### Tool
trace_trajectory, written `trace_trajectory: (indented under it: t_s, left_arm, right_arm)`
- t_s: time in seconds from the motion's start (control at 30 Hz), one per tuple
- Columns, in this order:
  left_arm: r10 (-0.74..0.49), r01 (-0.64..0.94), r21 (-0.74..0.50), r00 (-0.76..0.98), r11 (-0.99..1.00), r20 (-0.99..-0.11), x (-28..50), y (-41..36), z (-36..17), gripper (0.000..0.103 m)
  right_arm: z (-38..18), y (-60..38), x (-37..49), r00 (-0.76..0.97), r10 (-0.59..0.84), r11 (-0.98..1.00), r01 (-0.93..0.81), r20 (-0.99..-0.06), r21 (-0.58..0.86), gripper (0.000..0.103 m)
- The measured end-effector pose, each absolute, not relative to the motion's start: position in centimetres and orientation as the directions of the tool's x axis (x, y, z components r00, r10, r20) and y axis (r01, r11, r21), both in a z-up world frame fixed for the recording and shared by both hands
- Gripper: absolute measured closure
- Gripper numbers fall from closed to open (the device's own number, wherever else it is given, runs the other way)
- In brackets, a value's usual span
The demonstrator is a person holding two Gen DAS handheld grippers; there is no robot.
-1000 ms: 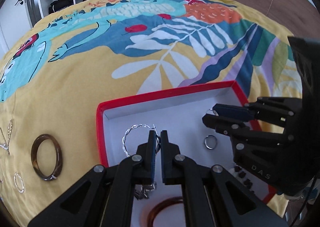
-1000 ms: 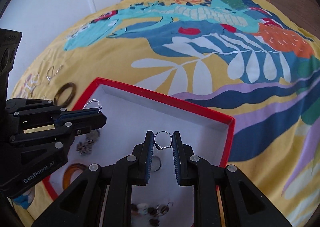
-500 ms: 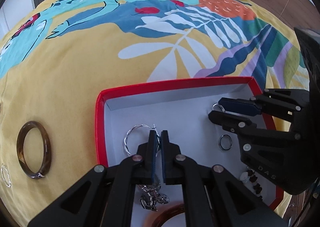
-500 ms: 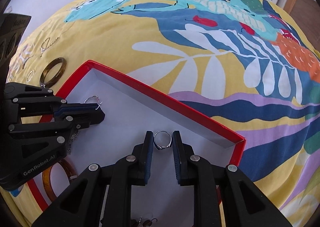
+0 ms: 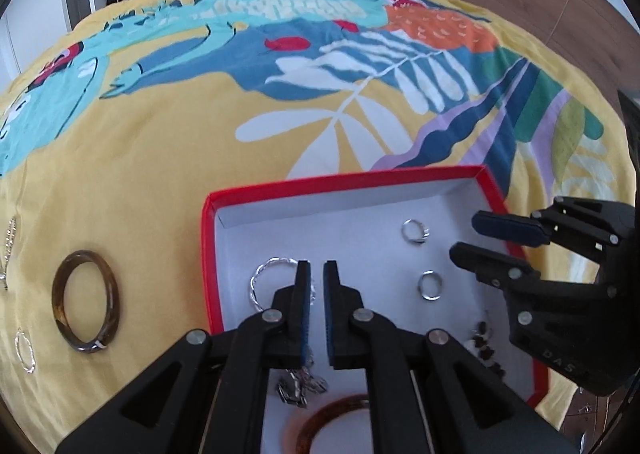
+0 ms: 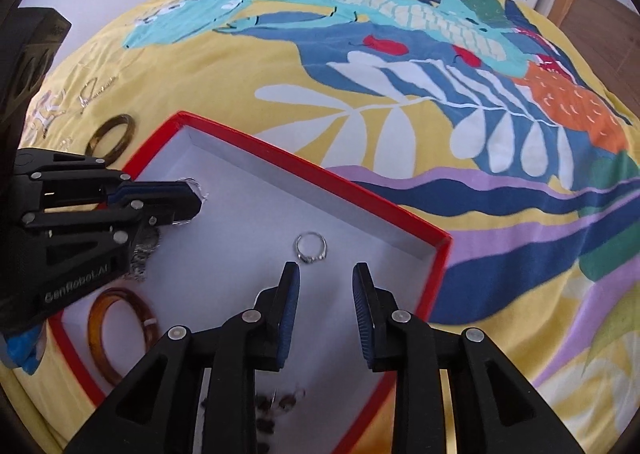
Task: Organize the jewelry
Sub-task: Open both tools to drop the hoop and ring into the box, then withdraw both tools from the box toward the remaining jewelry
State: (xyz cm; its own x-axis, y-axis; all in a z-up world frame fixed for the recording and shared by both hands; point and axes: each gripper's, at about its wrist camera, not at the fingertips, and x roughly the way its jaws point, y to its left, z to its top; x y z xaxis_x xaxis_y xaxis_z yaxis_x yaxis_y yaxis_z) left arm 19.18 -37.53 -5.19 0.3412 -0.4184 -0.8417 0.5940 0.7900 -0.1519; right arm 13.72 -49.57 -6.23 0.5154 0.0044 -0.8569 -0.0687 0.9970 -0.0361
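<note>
A red box with a white inside (image 5: 206,254) (image 6: 312,170) lies on the bed. A silver ring (image 6: 311,248) (image 5: 415,231) lies loose on its floor, just beyond my right gripper (image 6: 326,274), which is open and empty. A second plain ring (image 5: 430,285), a twisted silver hoop (image 5: 260,278), dark beads (image 5: 486,342) and an amber bangle (image 6: 116,330) also lie in the box. My left gripper (image 5: 317,268) hovers over the box's left part with its jaws a narrow gap apart, holding nothing.
A brown bangle (image 5: 86,300) (image 6: 112,132), a thin silver hoop (image 5: 25,348) and silver chains (image 6: 96,90) lie on the yellow patterned bedspread left of the box. Wardrobes stand beyond the bed.
My right gripper opened and let go of the silver ring, which now lies on the box floor. My left gripper's jaws parted slightly.
</note>
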Motion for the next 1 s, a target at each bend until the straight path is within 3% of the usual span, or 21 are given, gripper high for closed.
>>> trace_trajectory:
  t_s: [0.13,0.27,0.5,1.0]
  left_arm:
    - [-0.457,0.635,-0.142,0.365,0.759,-0.811,16.7,-37.2,-1.7,0.095]
    - [-0.471,0.653,-0.113,0.405,0.749,-0.783,13.8,-36.2,1.9,0.08]
    - [-0.431,0.617,-0.042,0.498,0.786,-0.753,8.7,-32.4,6.6,0.079]
    - [-0.39,0.559,0.02,0.603,0.829,-0.695,0.0,-24.1,12.0,0.068]
  right_arm:
    - [-3.2,-49.4,10.8,0.566,0.021,0.999,-0.04,-0.824,-0.002,0.074]
    - [-0.2,-48.4,7.8,0.61,0.041,0.999,-0.025,-0.791,0.033,0.07]
    - [4.4,-45.7,2.0,0.673,0.068,0.997,-0.012,-0.736,0.081,0.066]
    - [8.0,-40.1,-7.4,0.721,0.097,0.993,-0.02,-0.687,0.119,0.066]
